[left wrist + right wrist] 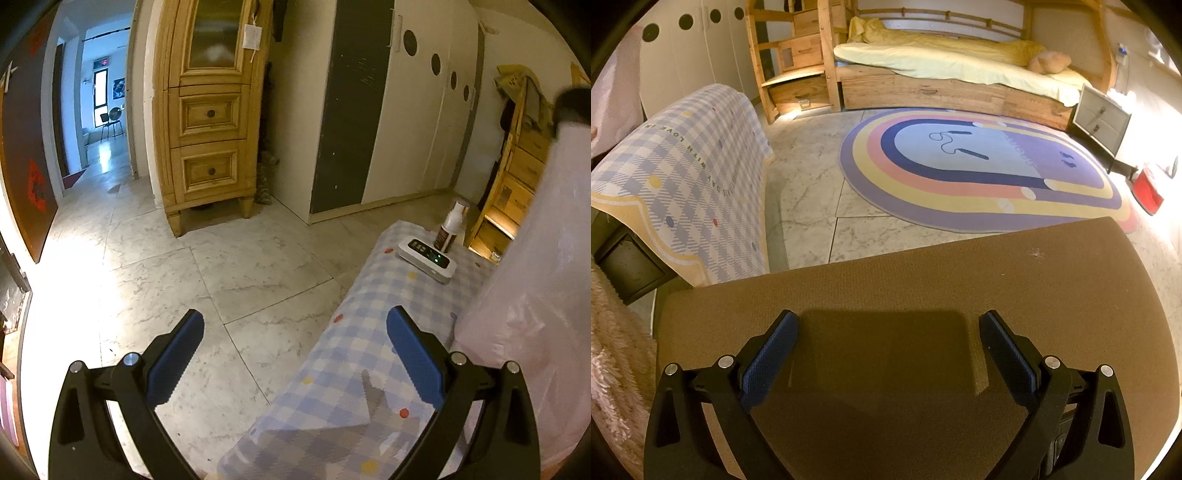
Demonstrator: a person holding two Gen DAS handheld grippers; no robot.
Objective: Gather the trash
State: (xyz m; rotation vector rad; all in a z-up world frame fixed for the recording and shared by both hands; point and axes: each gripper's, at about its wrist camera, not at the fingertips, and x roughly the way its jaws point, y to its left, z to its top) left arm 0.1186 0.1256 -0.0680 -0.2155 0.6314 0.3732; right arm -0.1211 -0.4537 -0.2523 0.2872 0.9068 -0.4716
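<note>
My left gripper [295,314] is open with nothing between its blue fingers [177,358]. It hangs over the marble floor [229,266] and the left edge of a table under a blue checked cloth [369,332]. My right gripper [889,315] is also open and empty, low over a brown fabric seat [923,280]. A tiny pale fluff [1036,253] lies on that seat, far right of the fingers. No other piece of trash is plain to see in either view.
A white device [424,258] and a pump bottle [448,230] stand on the table's far end. A pale pink glossy sheet [535,295] fills the right. Wooden cabinet [210,110], wardrobe [388,110], rainbow rug [979,166], bed [942,62], nightstand [1102,116], red box [1148,188].
</note>
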